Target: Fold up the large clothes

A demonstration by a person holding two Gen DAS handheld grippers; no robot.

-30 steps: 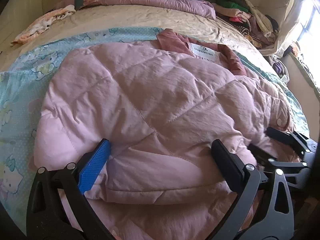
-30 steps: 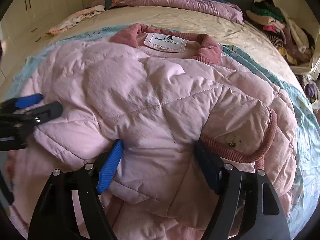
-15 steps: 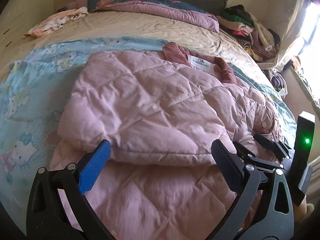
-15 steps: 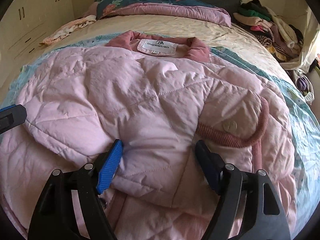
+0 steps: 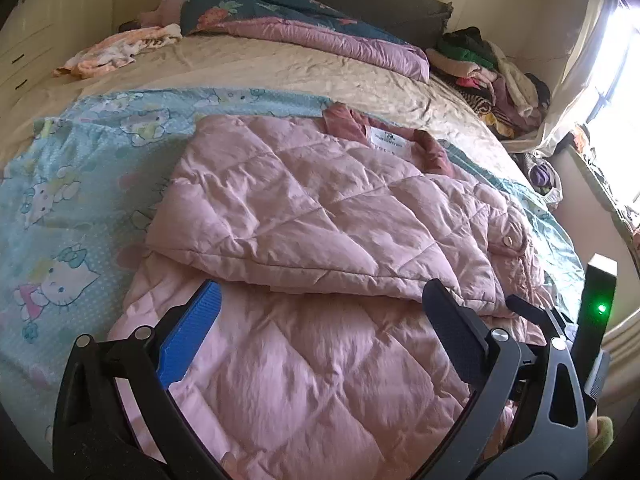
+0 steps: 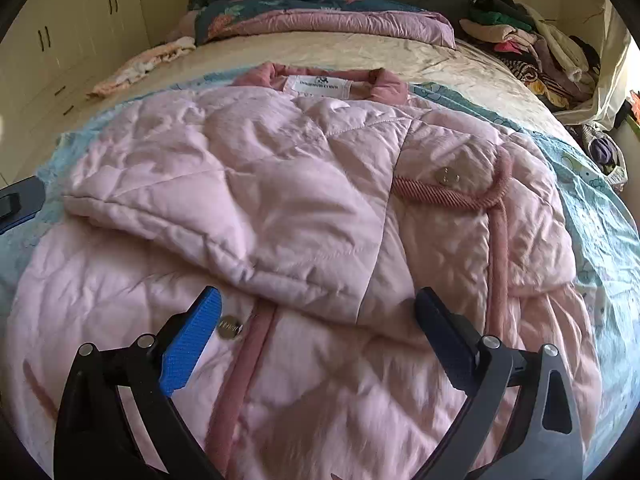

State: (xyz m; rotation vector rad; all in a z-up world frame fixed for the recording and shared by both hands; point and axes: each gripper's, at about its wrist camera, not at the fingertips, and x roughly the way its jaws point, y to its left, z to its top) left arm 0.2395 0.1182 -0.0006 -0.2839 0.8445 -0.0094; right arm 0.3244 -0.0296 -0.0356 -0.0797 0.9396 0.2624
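We see pink quilted jacket (image 6: 304, 208) folded on bed (image 5: 320, 68) | left tongs (image 5: 320, 312) spread, empty | right tongs (image 6: 316, 320) just opened wide, nothing between them

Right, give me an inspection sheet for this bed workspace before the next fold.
Surface: bed under a blue cartoon-print sheet.
Job's things: pink quilted jacket, collar label up, near part folded over the body.
Clutter: clothes pile at the far right; bunched duvet at the head; small pale garment at the far left.
Grippers: left gripper open, nothing between the jaws; right gripper open, jaws have just been opening, above the jacket, gripping nothing.
Cables: nothing seen.
Surroundings: wardrobe left, window right.
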